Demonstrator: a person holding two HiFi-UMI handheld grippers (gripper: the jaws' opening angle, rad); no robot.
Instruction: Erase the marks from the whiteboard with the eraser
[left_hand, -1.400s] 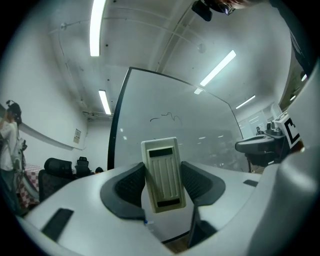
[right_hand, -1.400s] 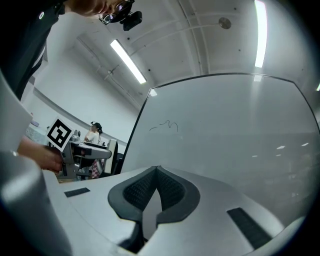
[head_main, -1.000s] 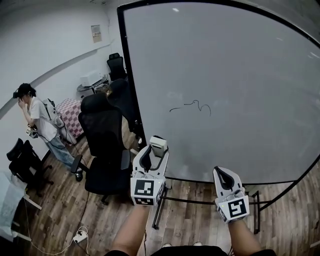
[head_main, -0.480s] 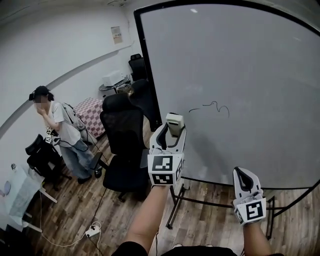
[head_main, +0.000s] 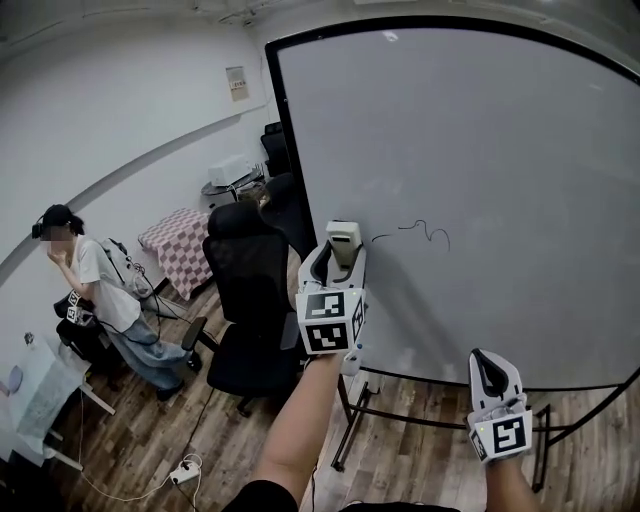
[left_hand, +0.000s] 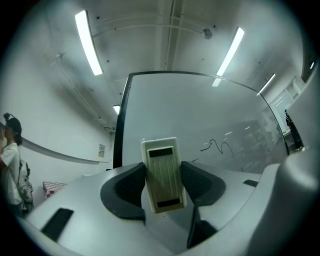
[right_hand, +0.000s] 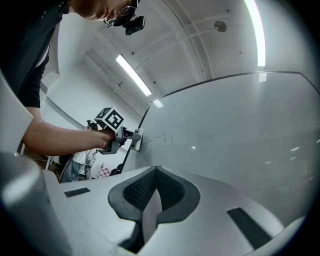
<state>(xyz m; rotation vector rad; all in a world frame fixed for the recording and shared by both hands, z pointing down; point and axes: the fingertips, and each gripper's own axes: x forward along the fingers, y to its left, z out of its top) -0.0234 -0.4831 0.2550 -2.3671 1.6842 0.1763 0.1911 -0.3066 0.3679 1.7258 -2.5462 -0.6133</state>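
A large whiteboard (head_main: 480, 150) on a wheeled stand fills the right of the head view. A thin black squiggle (head_main: 412, 233) is drawn near its middle. My left gripper (head_main: 341, 255) is shut on a cream eraser (head_main: 343, 242), held up close to the board just left of the squiggle. In the left gripper view the eraser (left_hand: 162, 173) stands upright between the dark pads, with the squiggle (left_hand: 218, 146) to its right. My right gripper (head_main: 490, 372) hangs low at the lower right, shut with nothing in it, pads pressed together (right_hand: 152, 197).
A black office chair (head_main: 250, 300) stands left of the board by its stand legs (head_main: 350, 430). A person (head_main: 95, 285) stands at the far left near a checked seat (head_main: 180, 235) and a desk. A power strip lies on the wooden floor (head_main: 180, 465).
The left gripper with the eraser has risen from waist height to board level beside the squiggle. The right gripper has dropped lower. The view has shifted and the person at the left has moved.
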